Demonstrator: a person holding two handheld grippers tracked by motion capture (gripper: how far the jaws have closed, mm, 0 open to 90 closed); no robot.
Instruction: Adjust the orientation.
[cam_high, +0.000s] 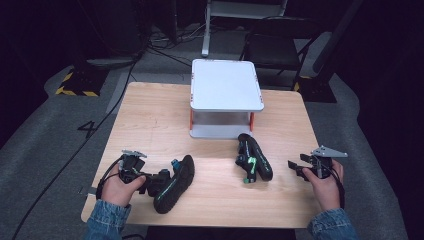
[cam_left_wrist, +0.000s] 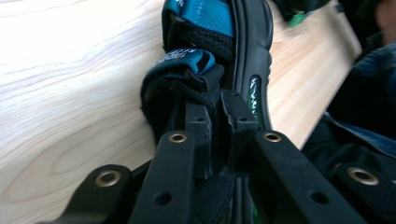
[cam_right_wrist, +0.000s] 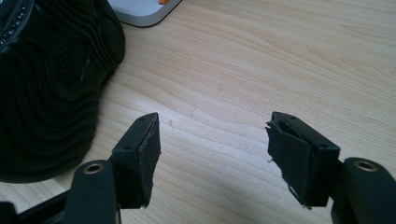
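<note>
The left tongs (cam_high: 152, 184) are clamped on the heel collar of the left shoe (cam_high: 175, 184), which is laid on its side on the tabletop (cam_high: 150, 125); its long axis is seen running straight on ahead of them, toe pointed away. The right tongs (cam_high: 295, 167) are held open and empty, the right shoe (cam_high: 255, 157) just beyond their tips, its sole turned towards them, toe pointed towards the white stand (cam_high: 225, 85).

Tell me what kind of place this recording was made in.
Probably a lab or studio data-collection station, not a home: a small wooden table on grey carpet, dark surroundings with cables and stand legs behind, and a white two-tier shelf set up beside two black sandals.
</note>
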